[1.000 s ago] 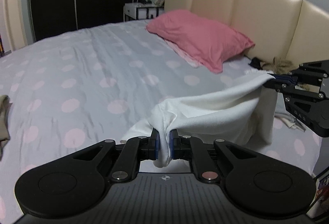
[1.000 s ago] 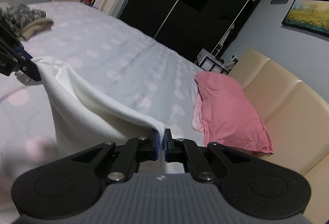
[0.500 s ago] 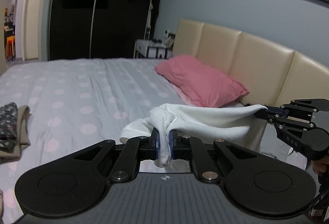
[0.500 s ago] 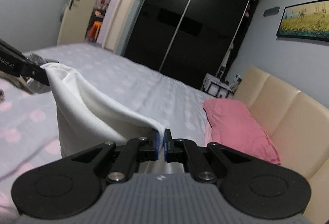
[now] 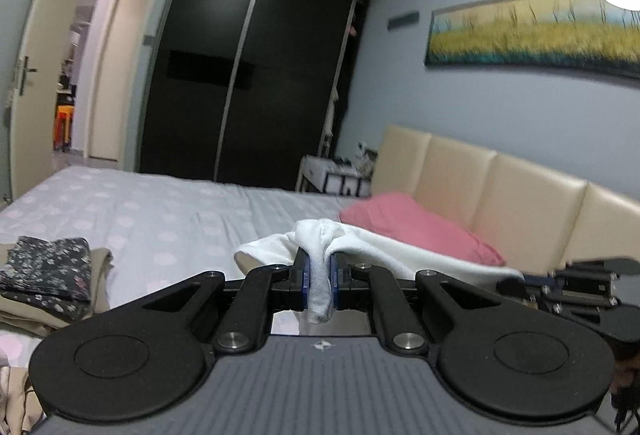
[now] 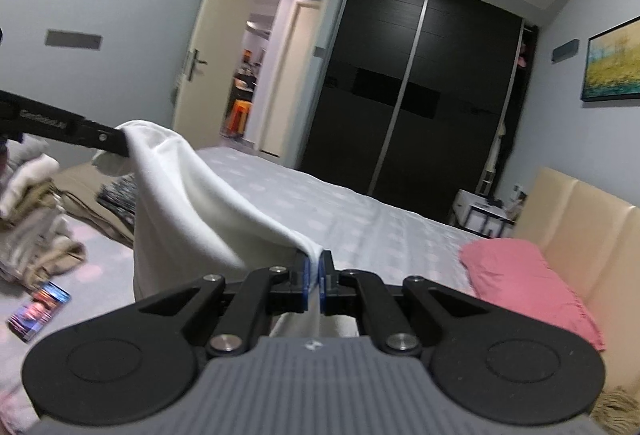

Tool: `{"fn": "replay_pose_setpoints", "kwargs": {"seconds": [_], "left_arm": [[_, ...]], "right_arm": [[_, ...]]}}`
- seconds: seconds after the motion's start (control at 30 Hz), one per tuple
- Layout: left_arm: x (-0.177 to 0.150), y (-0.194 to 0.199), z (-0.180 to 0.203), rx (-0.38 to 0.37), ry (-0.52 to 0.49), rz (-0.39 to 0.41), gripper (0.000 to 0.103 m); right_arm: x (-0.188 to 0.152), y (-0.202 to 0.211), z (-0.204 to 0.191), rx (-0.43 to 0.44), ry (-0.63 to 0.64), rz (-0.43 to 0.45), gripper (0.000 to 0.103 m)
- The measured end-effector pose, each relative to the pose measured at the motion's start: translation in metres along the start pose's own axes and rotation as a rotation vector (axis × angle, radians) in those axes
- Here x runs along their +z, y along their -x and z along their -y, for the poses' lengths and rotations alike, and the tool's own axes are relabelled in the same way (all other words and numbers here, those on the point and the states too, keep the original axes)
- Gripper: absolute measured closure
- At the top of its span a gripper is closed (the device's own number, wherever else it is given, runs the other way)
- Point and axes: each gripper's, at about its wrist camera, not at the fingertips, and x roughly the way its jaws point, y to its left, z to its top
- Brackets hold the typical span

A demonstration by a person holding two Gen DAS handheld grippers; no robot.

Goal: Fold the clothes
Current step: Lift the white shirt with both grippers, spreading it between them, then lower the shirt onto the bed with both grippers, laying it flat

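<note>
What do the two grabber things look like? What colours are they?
Both look alike. The left gripper and right gripper have black bent arms with silver round bolts, big black discs at each side, a grey ridged body with a tiny star-like mark, and blue pads on the fingers.

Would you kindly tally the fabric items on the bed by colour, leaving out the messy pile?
White garment, held up by both grippers: 1
Pink pillow: 1
Dark floral folded cloth: 1
Beige folded cloth: 1
Total: 4

Dark wardrobe (image 5: pixel 248 75), beige headboard (image 5: pixel 500 187), perhaps dim
</note>
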Motion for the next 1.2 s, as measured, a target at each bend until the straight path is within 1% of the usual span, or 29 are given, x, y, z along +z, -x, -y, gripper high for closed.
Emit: {"fn": "replay_pose_setpoints", "kwargs": {"seconds": [0.07,0.1,0.2,0.3,0.4,0.47,0.57,0.67,0.8,0.93,1.03,1.2], "left_arm": [[0.000,0.002,-0.006,0.004,0.002,0.007,0.095],[0.000,0.002,-0.008,0.005,0.001,0.000,0.095],[-0.020,-0.023,-0.012,-0.008,-0.032,-0.138,0.095],[-0.056,-0.064,-0.014,-0.034,-0.056,-0.339,0.095],[-0.091,-0.093,-0.011,-0.039,-0.083,-0.489,0.095],[-0.110,-0.107,-0.008,-0.023,-0.090,-0.550,0.095],[-0.132,-0.123,-0.007,0.002,-0.047,-0.625,0.095],[-0.144,-0.133,-0.005,0.014,0.001,-0.674,0.095],[-0.161,-0.147,0.000,0.022,-0.026,-0.715,0.095],[-0.182,-0.156,0.003,0.041,-0.063,-0.760,0.095],[-0.186,-0.159,0.008,0.033,-0.077,-0.770,0.095],[-0.175,-0.161,0.013,0.004,-0.043,-0.750,0.095]], "right_arm": [[0.000,0.002,-0.006,0.030,-0.009,0.011,0.098],[-0.002,0.000,-0.009,0.047,-0.008,0.002,0.098],[-0.017,-0.012,-0.017,0.096,0.010,-0.057,0.098],[-0.047,-0.035,-0.027,0.136,0.049,-0.169,0.098],[-0.074,-0.057,-0.036,0.177,0.083,-0.286,0.098],[-0.092,-0.070,-0.039,0.199,0.104,-0.355,0.097],[-0.111,-0.085,-0.043,0.219,0.132,-0.436,0.097],[-0.129,-0.098,-0.049,0.225,0.182,-0.489,0.097],[-0.154,-0.110,-0.051,0.229,0.175,-0.544,0.097],[-0.170,-0.114,-0.046,0.233,0.158,-0.594,0.097],[-0.179,-0.116,-0.040,0.236,0.156,-0.608,0.097],[-0.180,-0.116,-0.036,0.241,0.151,-0.614,0.096]]}}
